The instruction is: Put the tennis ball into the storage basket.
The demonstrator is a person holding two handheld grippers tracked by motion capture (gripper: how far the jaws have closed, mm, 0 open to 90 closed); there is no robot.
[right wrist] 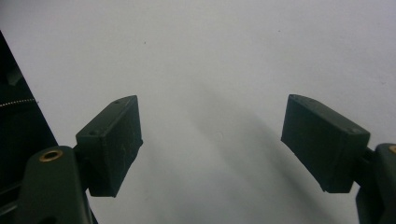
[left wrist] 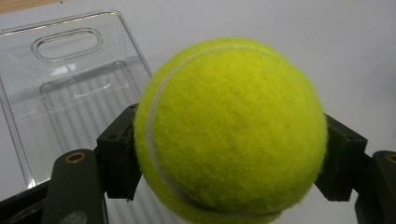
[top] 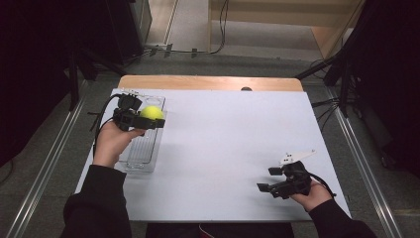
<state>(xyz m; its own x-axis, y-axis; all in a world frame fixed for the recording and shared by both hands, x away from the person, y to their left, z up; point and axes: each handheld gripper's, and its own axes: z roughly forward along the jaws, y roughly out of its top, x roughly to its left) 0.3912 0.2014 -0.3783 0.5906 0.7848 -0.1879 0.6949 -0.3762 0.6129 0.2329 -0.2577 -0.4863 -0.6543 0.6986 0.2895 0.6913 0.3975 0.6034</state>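
A yellow-green tennis ball [top: 151,113] is clamped between the black jaws of my left gripper [top: 148,118], held over the far end of a clear plastic tray [top: 143,153] at the table's left side. In the left gripper view the ball [left wrist: 231,130] sits between both pads, with the tray [left wrist: 65,79] and its handle slot below and behind it. My right gripper [top: 267,179] rests near the table's front right, jaws wide apart with nothing between them. The right gripper view has its pads [right wrist: 112,144] over bare white table.
The white table top [top: 223,144] has a wooden strip along its far edge. Metal rails run along the floor on both sides, and dark stands and cables sit beyond the table's far corners.
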